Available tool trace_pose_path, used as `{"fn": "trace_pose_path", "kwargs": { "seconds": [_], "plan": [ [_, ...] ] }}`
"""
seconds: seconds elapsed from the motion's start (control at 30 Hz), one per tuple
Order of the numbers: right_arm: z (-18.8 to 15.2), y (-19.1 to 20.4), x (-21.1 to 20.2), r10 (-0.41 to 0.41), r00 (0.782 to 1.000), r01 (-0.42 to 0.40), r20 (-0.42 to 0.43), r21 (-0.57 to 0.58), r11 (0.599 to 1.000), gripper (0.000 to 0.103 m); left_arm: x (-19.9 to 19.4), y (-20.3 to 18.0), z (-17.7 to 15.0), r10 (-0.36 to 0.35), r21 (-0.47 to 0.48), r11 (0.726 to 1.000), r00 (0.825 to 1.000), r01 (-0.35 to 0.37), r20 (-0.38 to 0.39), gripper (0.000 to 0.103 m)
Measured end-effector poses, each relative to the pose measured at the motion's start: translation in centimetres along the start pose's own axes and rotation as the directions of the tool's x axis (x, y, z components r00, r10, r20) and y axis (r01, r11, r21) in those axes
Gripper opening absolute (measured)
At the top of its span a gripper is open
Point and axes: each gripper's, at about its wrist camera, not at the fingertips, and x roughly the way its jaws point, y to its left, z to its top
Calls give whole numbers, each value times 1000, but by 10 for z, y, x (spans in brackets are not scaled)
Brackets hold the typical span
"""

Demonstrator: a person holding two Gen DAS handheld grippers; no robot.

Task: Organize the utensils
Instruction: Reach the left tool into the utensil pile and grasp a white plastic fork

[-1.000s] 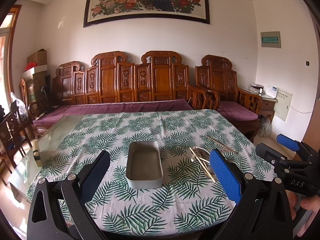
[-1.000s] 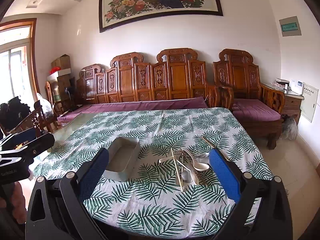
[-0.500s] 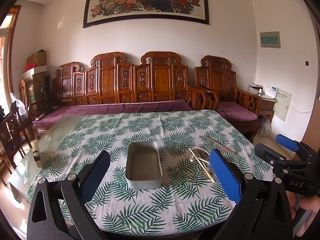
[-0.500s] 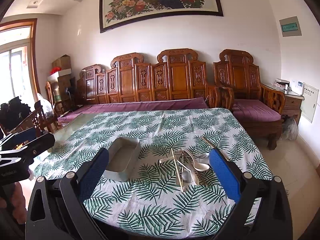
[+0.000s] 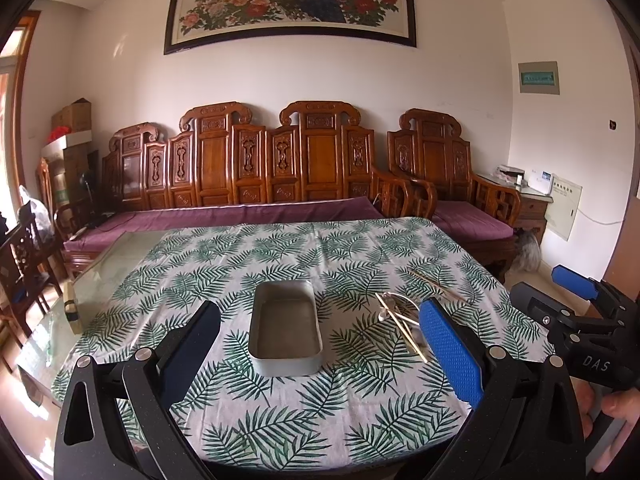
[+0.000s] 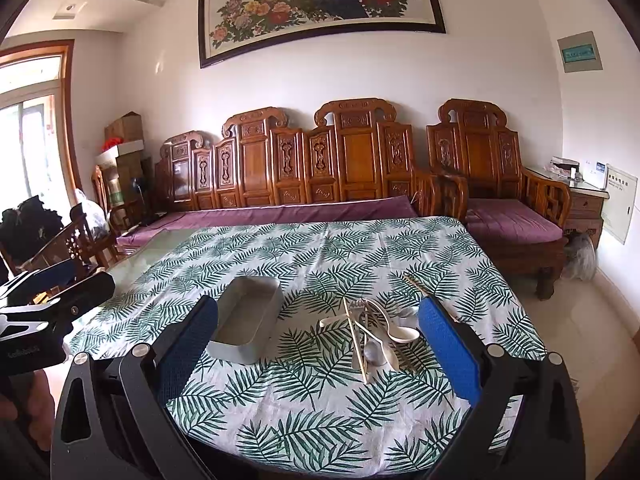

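1. The left gripper (image 5: 320, 344) hovers over the near edge of the tabletop (image 5: 280, 432); its fingers (image 5: 450, 354) are spread wide and hold nothing.
2. A grey metal tray (image 5: 285, 330) sits on the leaf-patterned cloth, straight ahead of the left gripper, and it is empty inside.
3. To the right of the tray lies a loose pile of utensils (image 6: 372, 336): a white spoon (image 6: 402, 334), a fork, a metal spoon and chopsticks (image 6: 356, 340), crossing one another.
4. One more pair of chopsticks (image 5: 436, 286) lies apart, further back on the right.
5. The right gripper (image 6: 318, 350) faces this pile, fingers (image 6: 448, 354) also spread wide, empty.
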Motion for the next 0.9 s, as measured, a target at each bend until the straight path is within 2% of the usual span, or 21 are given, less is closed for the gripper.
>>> {"fn": "trace_pose_path", "kwargs": {
  "seconds": [0.33,0.67,0.9],
  "plan": [
    [-14,-15,29,-12,999,12,-46,8,1000,100,41,6,-17,-25,9,1000,996,26,-84,97],
    [-34,-33,76,-33,992,29,-124,-38,999,100,96,-5,-27,-70,64,994,981,83,-181,97],
    [-34,-59,112,-57,982,46,-179,-66,997,93,139,-14,-29,-106,82,988,964,130,-244,97]
  ]
}}
